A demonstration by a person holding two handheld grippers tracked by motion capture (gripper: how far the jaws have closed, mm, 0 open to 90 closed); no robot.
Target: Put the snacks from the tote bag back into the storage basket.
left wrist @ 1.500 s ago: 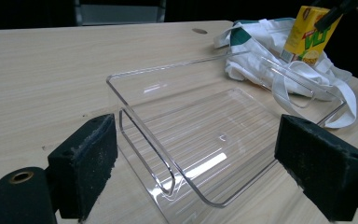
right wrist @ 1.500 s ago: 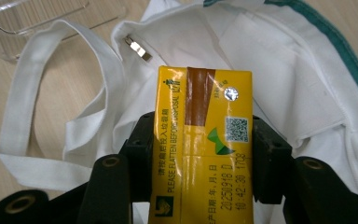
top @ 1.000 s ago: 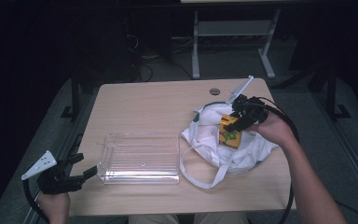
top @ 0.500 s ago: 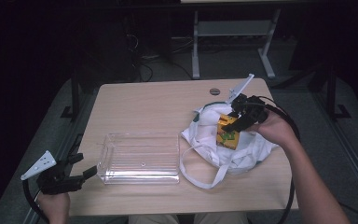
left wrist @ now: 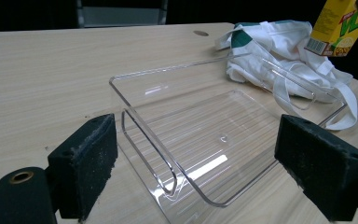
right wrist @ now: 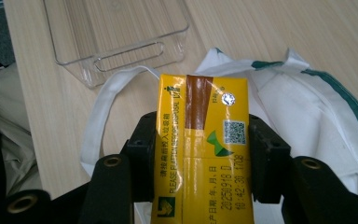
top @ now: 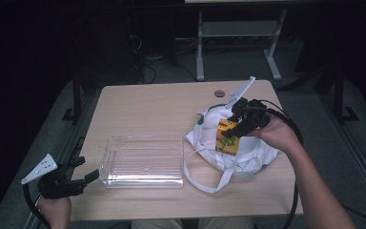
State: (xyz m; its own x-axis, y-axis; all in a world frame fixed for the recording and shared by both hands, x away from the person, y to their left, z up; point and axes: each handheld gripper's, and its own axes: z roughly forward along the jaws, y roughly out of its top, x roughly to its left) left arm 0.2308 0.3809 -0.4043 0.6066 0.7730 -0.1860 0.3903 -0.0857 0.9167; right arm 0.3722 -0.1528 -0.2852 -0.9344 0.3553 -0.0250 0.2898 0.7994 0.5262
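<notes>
Carton [right wrist: 200,144] between the right gripper [right wrist: 200,161] pads, above bag [right wrist: 307,107]

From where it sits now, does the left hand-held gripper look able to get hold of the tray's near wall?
Probably yes. The left hand-held gripper stands open at the table edge, its jaws straddling the clear tray's handled end wall, with nothing between. The bag and carton lie beyond the tray's far side.
</notes>
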